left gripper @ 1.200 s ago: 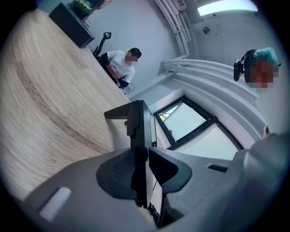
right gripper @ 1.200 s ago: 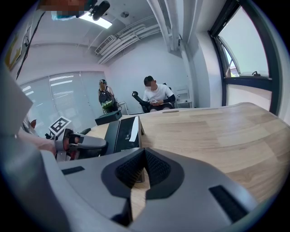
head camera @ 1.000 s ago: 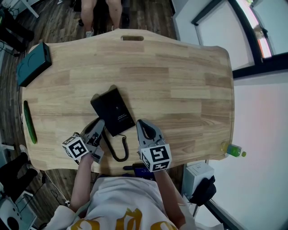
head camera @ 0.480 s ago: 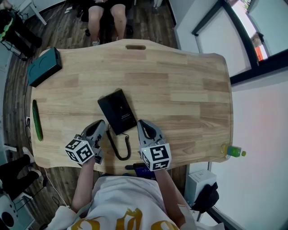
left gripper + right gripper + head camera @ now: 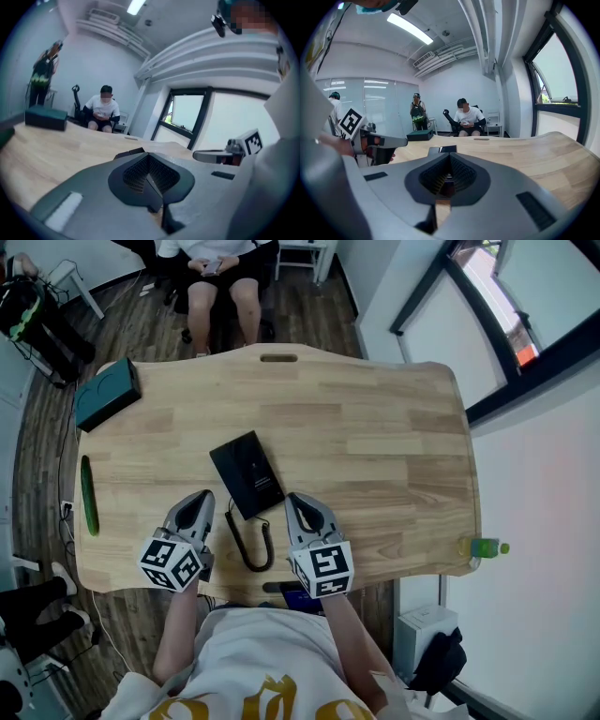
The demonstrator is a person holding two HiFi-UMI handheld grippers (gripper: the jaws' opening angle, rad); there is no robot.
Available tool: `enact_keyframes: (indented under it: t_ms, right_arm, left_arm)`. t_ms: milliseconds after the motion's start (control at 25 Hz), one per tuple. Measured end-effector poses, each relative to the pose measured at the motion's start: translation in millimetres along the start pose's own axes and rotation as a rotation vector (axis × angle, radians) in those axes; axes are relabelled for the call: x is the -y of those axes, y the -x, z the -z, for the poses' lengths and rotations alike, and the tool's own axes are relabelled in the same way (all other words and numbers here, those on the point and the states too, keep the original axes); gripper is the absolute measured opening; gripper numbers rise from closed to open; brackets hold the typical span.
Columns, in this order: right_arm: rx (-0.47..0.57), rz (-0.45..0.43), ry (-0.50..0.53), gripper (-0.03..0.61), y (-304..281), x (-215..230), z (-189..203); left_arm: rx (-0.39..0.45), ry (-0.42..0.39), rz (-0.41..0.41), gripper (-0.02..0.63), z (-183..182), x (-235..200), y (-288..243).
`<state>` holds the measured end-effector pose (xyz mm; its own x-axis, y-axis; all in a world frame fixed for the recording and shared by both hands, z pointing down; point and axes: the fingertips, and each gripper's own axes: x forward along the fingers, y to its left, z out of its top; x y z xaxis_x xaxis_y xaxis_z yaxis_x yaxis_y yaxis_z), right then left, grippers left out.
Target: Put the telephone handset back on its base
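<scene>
The black telephone [image 5: 247, 474] lies flat near the middle of the wooden table [image 5: 375, 446]; I cannot tell its handset from its base. Its coiled black cord [image 5: 249, 549] loops toward the front edge, between my two grippers. My left gripper [image 5: 201, 497] rests just left of the phone's near corner, jaws shut and empty. Just right of that corner, my right gripper [image 5: 296, 500] is also shut on nothing. In the left gripper view the pads [image 5: 140, 173] meet, with the phone [image 5: 131, 152] beyond. The right gripper view shows the phone [image 5: 443, 150] ahead of closed jaws.
A teal box [image 5: 106, 395] sits at the far left corner and a long green object [image 5: 89, 495] lies along the left edge. A person [image 5: 220, 277] sits beyond the far end. A green bottle [image 5: 483, 547] lies off the table's right side.
The head view has pulled back, so the table and phone sit lower and smaller in frame. Both grippers stay shut beside the phone's near end.
</scene>
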<state>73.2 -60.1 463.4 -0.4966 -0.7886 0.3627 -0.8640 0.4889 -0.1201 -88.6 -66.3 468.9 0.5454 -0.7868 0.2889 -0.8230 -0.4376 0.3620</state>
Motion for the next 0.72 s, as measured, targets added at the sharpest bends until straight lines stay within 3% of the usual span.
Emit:
enact_keyframes:
  t_ms: [120,400,720]
  right_arm:
    - [0.034,0.003,0.0,0.005,11,-6,-11]
    - [0.077,0.018,0.042,0.005,30,-16,-21]
    - [0.092,0.023,0.038,0.005,45,-25,-20]
  left_arm:
    - [0.029,-0.12,-0.013,0.003,-16,15,10]
    - [0.116,-0.144,-0.024,0.003,-33,28,34]
    - [0.105,-0.151,-0.034,0.003,-24,33,44]
